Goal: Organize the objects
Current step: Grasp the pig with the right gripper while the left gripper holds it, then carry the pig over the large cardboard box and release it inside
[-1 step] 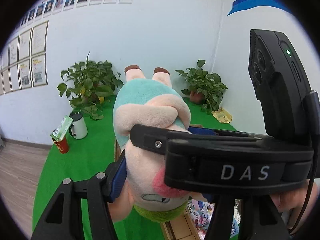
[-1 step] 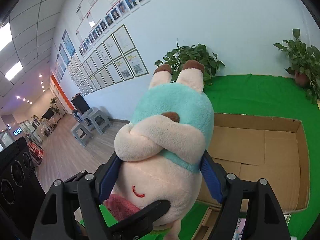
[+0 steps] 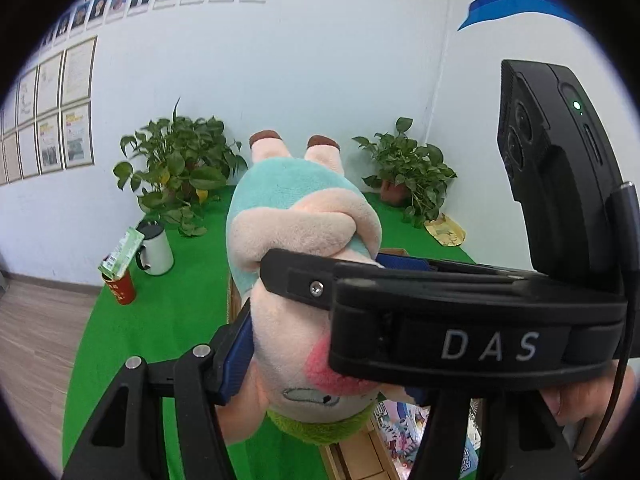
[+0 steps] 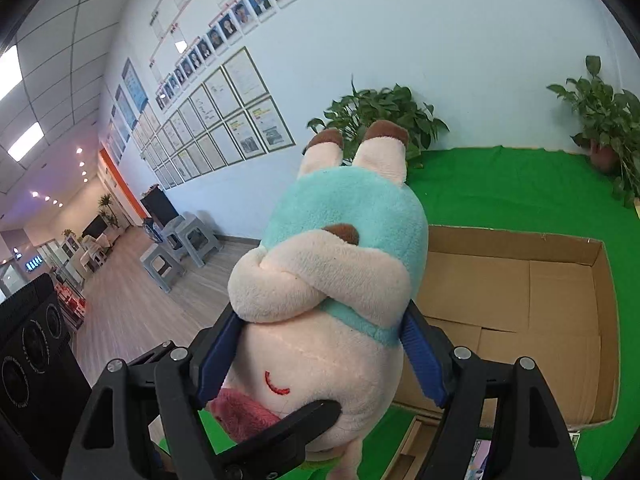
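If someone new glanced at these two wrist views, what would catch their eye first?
First, the plush pig in a teal shirt, held upside down, feet up, filling the middle of both views. Both the right gripper and the left gripper clamp its head with blue pads. Behind it an open cardboard box lies on the green mat.

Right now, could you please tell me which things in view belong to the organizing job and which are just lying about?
Part of the job:
- plush pig, upside down, clamped by both the left hand-held gripper and right hand-held gripper
- open cardboard box, beyond it

Just lying about:
- two potted plants
- white kettle
- red cup holding a green carton
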